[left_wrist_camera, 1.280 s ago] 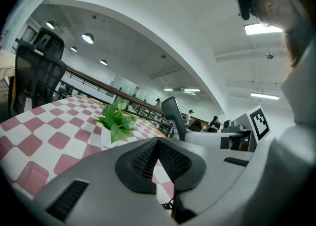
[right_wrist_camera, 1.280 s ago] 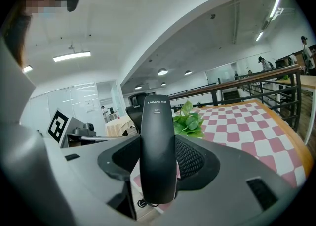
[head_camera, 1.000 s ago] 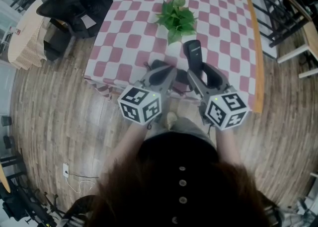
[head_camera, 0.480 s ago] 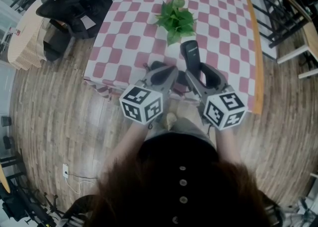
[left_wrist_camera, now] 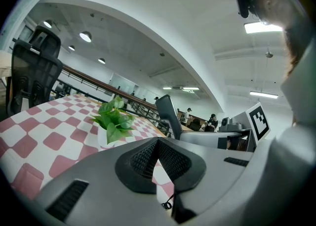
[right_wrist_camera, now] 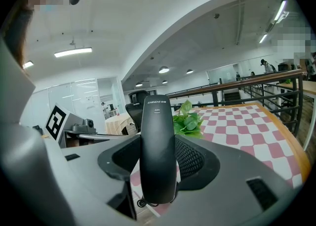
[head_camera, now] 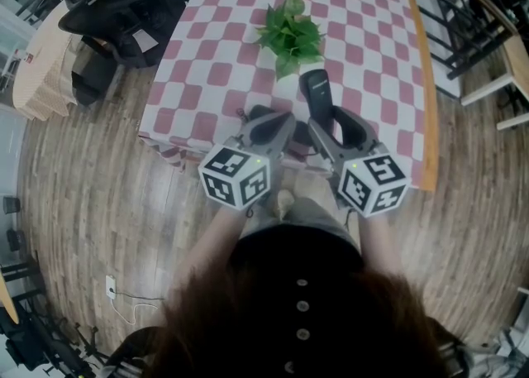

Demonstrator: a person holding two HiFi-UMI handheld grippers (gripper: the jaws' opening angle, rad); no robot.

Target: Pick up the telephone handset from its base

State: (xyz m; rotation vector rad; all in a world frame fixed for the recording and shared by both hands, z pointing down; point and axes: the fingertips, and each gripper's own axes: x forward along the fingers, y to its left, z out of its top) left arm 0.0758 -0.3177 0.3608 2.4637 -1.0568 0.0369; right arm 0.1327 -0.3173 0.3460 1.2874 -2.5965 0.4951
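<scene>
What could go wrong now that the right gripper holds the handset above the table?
1. The right gripper has its jaws on the handset low on its smooth body, so most of it stands above them. It may tilt or slip.
2. The cord hangs from its lower end. Lifting farther could drag the base, which sits near the edge of the table.
3. The plant stands just beyond, so a forward swing could knock it.
</scene>
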